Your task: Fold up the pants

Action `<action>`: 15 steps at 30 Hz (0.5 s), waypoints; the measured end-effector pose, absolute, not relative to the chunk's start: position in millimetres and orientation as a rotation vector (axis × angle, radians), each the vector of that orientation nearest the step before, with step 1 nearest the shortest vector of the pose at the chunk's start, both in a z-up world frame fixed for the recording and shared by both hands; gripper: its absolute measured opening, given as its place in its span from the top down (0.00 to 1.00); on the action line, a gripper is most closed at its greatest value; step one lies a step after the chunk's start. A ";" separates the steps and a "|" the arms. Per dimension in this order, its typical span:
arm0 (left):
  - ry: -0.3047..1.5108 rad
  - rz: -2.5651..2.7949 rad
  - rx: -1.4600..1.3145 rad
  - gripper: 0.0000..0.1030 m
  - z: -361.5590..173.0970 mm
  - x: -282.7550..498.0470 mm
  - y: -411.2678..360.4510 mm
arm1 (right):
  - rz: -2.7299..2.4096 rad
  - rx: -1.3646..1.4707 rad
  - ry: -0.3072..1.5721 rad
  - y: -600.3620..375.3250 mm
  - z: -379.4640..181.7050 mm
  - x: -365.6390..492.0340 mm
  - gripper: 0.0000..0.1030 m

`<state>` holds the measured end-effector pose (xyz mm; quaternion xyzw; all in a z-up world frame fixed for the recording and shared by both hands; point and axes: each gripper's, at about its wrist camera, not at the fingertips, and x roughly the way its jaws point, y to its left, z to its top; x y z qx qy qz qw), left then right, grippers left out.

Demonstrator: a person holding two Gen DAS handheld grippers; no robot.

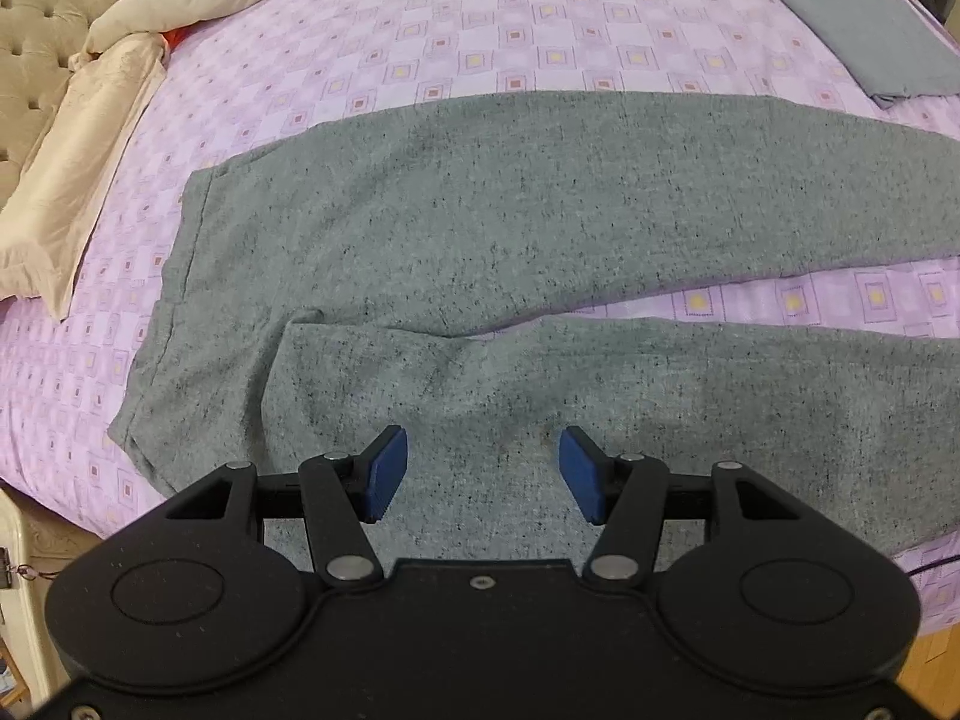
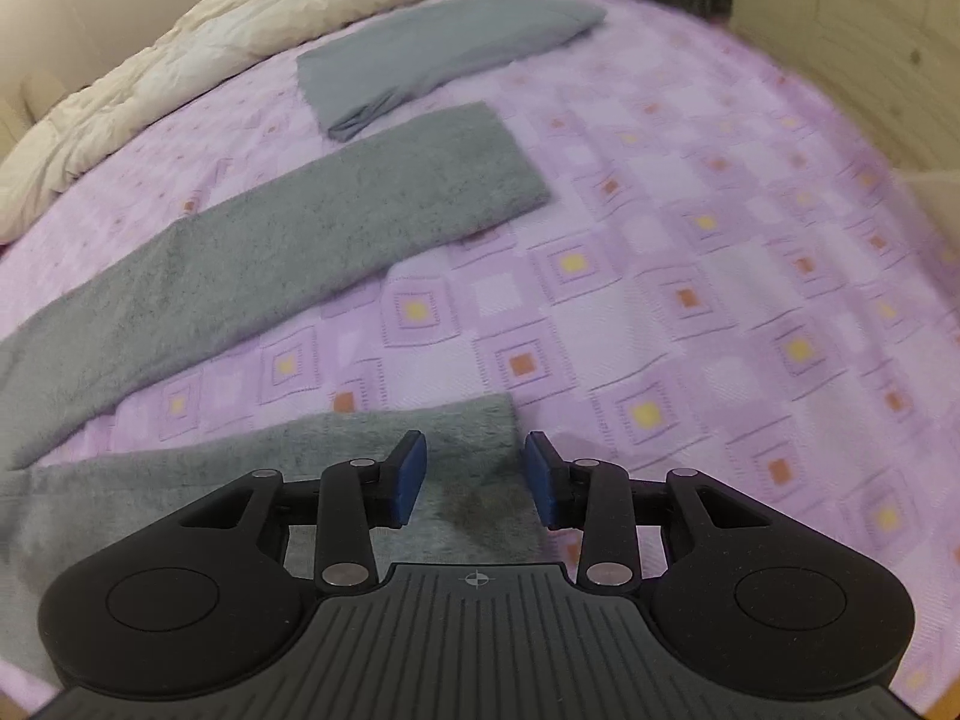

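Grey speckled pants (image 1: 480,210) lie spread flat on the bed, waistband to the left and both legs running right. My left gripper (image 1: 483,468) hovers open over the near leg close to the crotch, blue pads apart with nothing between them. In the right wrist view the far leg (image 2: 300,258) and the cuff end of the near leg (image 2: 384,450) show. My right gripper (image 2: 476,474) stands open just above the near leg's cuff, its pads not pressing the cloth.
A purple patterned bedsheet (image 1: 420,48) covers the bed. A folded blue-grey garment (image 1: 864,36) (image 2: 432,54) lies at the far right beyond the pants. A cream duvet (image 2: 210,42) and pillow (image 1: 78,168) lie along the far and left sides. A wooden wall (image 2: 870,30) stands at right.
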<state>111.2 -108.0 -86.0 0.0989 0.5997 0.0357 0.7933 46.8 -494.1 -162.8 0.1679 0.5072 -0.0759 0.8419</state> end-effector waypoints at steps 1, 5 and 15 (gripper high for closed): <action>1.292 0.077 0.216 0.40 -86.8 111.2 -110.4 | -0.157 0.364 1.074 -494.3 -163.8 47.1 0.67; 1.294 0.071 0.223 0.40 -88.2 110.0 -118.5 | -0.129 0.422 1.056 -499.1 -164.5 40.9 0.95; 1.304 0.065 0.214 0.40 -91.5 109.6 -128.4 | -0.178 0.454 0.951 -510.8 -131.0 43.5 0.99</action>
